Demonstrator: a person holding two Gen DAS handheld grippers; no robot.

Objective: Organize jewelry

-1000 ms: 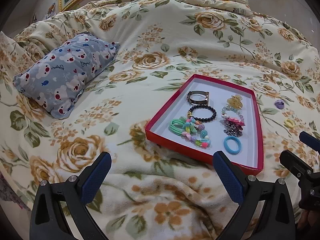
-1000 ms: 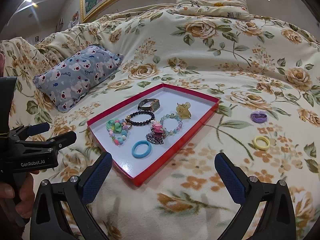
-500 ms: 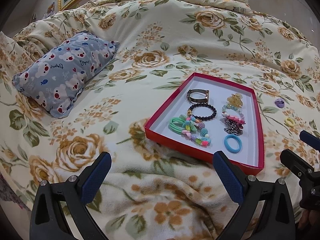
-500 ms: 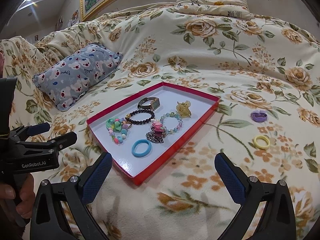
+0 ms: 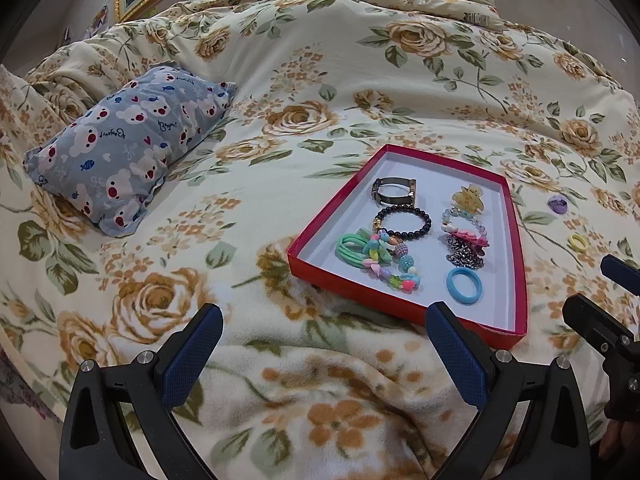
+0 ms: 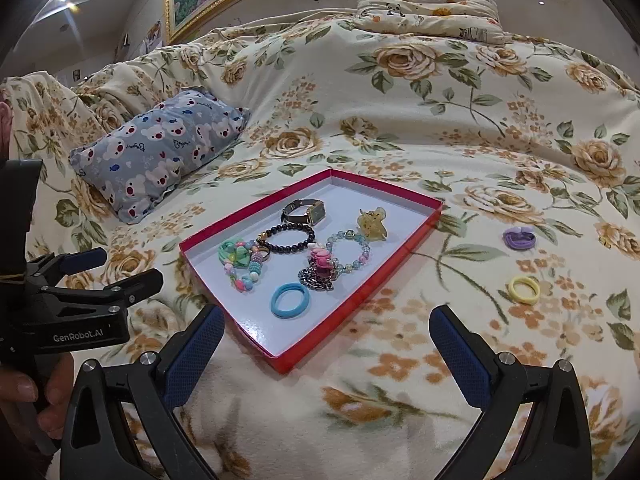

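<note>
Tools first: your left tool (image 5: 324, 344) has its blue pads spread wide with nothing between them, hovering low over the floral blanket (image 5: 280, 380) just short of the red tray (image 5: 400, 310). Your right tool (image 6: 326, 346) is equally wide and empty, level with the tray's near corner; your left hand (image 6: 28, 394) grips its handle at the lower left of the right wrist view.

Inside the tray lie a blue hair tie (image 6: 289, 299) nearest you, a dark chain (image 6: 318, 278) under a pink charm, a pastel bead bracelet (image 6: 352, 249), a colourful bead string (image 6: 244, 268) with a green hair tie, a black bead bracelet (image 6: 291, 235), a wristwatch (image 6: 304, 212) and a yellow hair claw (image 6: 372, 222).

Outside it, on the blanket to the right, a yellow hair tie (image 6: 524, 290) and a purple hair tie (image 6: 519, 237) lie well apart from the tray. A bear-print pillow (image 5: 128, 148) rests to the far left.
</note>
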